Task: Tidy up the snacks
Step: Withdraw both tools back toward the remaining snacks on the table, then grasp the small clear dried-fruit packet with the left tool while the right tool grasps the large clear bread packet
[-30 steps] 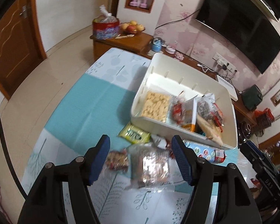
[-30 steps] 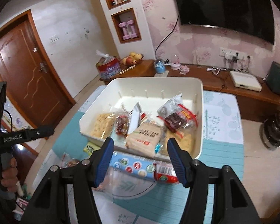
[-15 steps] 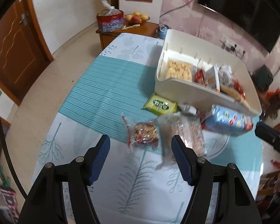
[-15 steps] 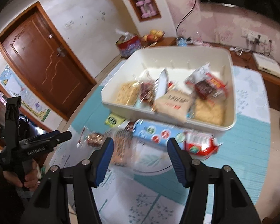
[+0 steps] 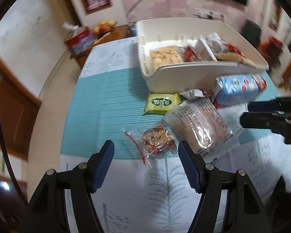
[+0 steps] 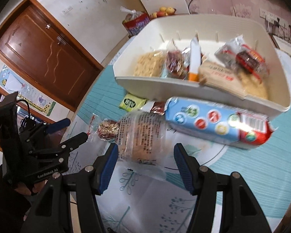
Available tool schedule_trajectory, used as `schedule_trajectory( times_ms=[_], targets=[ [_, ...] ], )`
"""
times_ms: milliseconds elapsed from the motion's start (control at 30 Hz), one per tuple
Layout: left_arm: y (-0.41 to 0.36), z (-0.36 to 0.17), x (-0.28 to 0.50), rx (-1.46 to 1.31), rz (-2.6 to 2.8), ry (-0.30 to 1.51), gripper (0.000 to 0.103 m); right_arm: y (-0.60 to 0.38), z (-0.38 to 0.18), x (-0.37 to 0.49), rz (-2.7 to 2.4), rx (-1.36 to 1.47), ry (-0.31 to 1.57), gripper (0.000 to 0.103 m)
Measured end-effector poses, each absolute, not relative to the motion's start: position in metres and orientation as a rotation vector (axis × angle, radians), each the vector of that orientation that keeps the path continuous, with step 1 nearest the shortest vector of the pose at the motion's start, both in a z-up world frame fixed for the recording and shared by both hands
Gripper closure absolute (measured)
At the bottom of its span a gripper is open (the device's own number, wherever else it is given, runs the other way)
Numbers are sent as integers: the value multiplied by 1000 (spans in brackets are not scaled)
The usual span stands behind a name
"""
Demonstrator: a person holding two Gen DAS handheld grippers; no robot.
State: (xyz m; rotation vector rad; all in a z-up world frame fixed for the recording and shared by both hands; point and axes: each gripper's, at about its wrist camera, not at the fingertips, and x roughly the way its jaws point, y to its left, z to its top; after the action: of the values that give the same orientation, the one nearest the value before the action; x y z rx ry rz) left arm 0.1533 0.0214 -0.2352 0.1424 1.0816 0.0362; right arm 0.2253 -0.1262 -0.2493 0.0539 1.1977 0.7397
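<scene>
Snacks sit much nearer than a second ago: I have brought both grippers down toward the loose packets in front of the bin (image 5: 194, 73). My left gripper (image 5: 145, 151), jaws apart and empty, frames the small red-trimmed packet (image 5: 157, 142); my right gripper (image 6: 145, 153), likewise released, frames the clear biscuit pack (image 6: 141, 136). Pickup looks imminent. Motion blur smears labels, and another wrapper lies half hidden behind the blue pack (image 6: 213, 122).

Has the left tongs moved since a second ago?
Yes. The left tongs have dropped toward the tablecloth: the white plastic bin now sits higher and farther off in the left view, and the small clear red-trimmed snack packet lies just ahead of the open jaws.
</scene>
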Motion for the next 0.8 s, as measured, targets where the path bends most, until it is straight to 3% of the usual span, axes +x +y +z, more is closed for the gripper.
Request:
schedule_trajectory(
  times_ms=[400, 800],
  targets=[
    [22, -253, 175, 355, -205, 1118, 32, -92, -281, 217, 644, 70, 1304, 43],
    [11, -289, 193, 492, -433, 1173, 30, -64, -288, 215, 539, -78, 1269, 43]
  ],
)
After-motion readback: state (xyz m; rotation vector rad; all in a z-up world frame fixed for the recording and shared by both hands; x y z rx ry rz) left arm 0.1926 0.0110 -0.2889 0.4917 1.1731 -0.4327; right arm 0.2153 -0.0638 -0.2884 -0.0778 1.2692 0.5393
